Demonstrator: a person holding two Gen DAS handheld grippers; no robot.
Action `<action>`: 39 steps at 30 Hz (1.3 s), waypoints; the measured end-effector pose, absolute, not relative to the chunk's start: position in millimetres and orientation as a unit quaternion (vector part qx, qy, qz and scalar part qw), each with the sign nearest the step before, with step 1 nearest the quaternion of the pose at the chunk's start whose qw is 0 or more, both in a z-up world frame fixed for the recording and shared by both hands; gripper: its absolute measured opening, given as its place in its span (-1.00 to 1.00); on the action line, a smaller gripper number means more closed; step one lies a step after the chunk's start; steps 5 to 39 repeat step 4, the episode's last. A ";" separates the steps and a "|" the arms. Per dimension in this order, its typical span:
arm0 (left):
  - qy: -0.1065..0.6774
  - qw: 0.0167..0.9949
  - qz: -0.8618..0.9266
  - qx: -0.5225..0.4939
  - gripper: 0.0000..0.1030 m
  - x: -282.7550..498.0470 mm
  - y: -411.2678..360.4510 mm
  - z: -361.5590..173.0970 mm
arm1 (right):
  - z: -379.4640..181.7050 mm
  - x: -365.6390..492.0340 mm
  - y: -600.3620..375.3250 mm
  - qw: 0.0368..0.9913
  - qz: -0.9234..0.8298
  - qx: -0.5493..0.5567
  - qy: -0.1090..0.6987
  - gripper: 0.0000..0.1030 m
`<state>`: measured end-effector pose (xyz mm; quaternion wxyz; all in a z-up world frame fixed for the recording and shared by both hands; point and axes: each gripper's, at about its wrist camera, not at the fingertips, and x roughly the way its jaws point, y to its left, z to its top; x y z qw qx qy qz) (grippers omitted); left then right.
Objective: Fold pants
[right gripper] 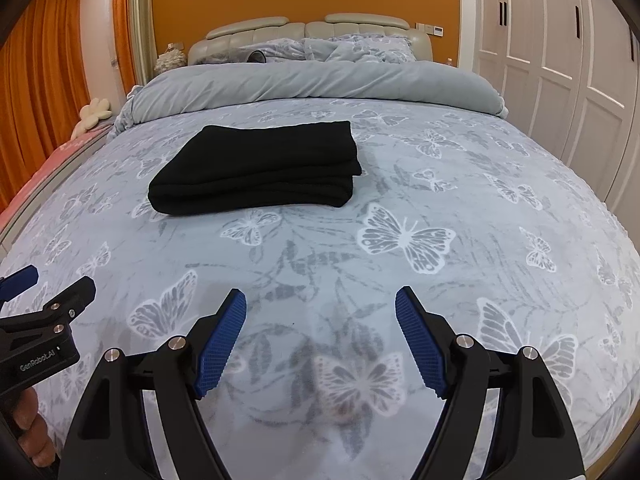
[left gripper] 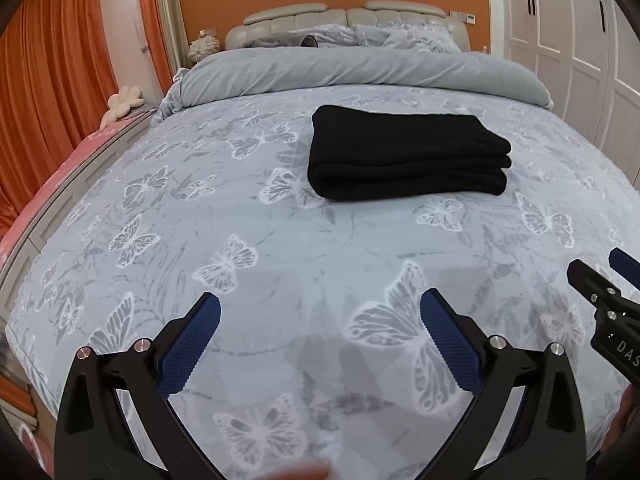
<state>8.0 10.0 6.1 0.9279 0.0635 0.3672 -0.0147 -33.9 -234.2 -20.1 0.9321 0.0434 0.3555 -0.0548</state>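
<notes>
Left gripper (left gripper: 320,312) at bottom of frame, jaws spread wide, empty, above butterfly bedspread (left gripper: 240,220). Right gripper (right gripper: 320,304) same, spread apart, nothing held. Black pants (left gripper: 408,152) folded in neat stack, upper centre of frame, well apart from both grippers.

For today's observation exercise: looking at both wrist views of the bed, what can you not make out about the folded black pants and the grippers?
- Folded black fabric pants: both views; waistband, legs and fold count lost in uniform black.
- Their underside: hidden against the butterfly-print bedspread.
- Left gripper: base cut off by the bottom edge, left view.
- Right gripper: likewise, right view.
</notes>
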 end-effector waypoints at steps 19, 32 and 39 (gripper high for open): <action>0.375 0.925 -0.031 0.058 0.91 7.6 9.0 4.0 | -19.8 -34.2 -233.7 0.932 -0.055 0.043 0.355 0.45; 0.375 0.925 -0.031 0.058 0.91 7.6 9.0 4.0 | -19.8 -34.2 -233.7 0.932 -0.055 0.043 0.355 0.45; 0.375 0.925 -0.031 0.058 0.91 7.6 9.0 4.0 | -19.8 -34.2 -233.7 0.932 -0.055 0.043 0.355 0.45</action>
